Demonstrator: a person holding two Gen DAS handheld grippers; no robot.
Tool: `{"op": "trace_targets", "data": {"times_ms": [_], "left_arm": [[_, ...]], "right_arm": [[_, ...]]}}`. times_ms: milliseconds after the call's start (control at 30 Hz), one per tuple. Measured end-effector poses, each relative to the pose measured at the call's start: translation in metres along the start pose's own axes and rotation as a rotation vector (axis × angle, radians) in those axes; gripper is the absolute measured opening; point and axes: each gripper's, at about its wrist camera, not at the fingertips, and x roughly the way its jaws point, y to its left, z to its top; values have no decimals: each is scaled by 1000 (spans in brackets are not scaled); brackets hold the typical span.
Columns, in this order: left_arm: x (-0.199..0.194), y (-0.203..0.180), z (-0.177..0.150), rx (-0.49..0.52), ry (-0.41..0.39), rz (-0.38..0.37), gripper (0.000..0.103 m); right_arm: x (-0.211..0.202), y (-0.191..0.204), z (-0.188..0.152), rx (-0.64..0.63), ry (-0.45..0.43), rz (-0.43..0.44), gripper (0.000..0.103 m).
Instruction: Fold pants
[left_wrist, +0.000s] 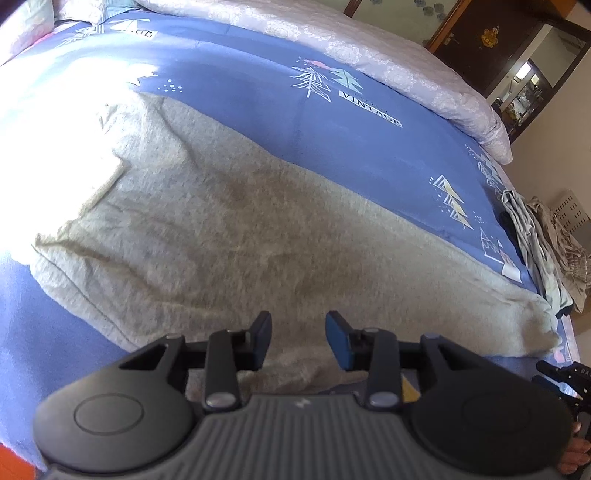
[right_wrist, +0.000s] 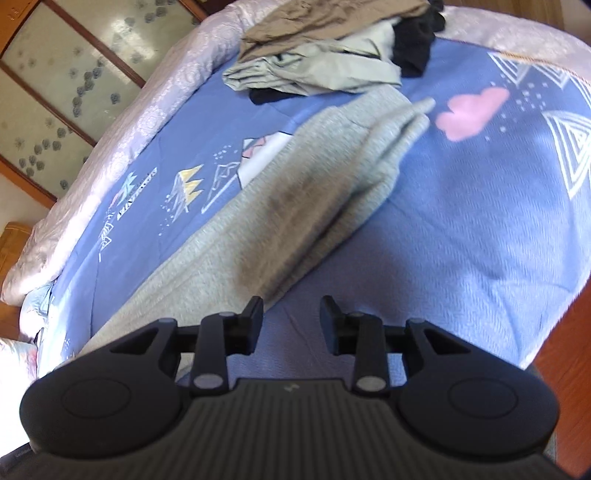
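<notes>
Grey pants (left_wrist: 229, 229) lying flat along the near edge of the blue bed sheet (left_wrist: 369, 147), clothes pile (right_wrist: 321, 55) at the far corner, left gripper (left_wrist: 298, 341) and right gripper (right_wrist: 291, 319) both hovering just above, jaws narrowly apart, holding nothing.

Left gripper (left_wrist: 297, 341), black ribbed housing, round side discs, silver pivot pins, blue pads (left_wrist: 338, 339); right gripper (right_wrist: 291, 319), black pads (right_wrist: 330, 319).
</notes>
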Motion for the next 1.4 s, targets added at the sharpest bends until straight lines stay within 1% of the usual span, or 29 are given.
{"op": "trace_targets", "data": {"times_ms": [133,367,467,567,633,700,1033,1400], "left_arm": [[7,0,-2,11,25,21,34],[8,-2,-4,30,29,24,34],[8,-2,-4,30,33,16,34],[7,-3,-4,35,29,10,34],[7,-3,-4,37,24,4,37],[6,-4,-4,38,18,-1,39],[1,-10,-4,65,3,-28,39],[0,-11,-4,70,2,-29,39]], "right_arm": [[2,-10,3,90,6,28,37],[0,-28,6,209,13,84,37],[-2,-32,6,241,17,99,37],[-4,-33,6,247,15,102,37],[-4,-33,6,243,14,101,37],[-4,-33,6,243,14,101,37],[-4,-34,5,251,14,105,37],[-5,-35,6,256,14,106,37]]}}
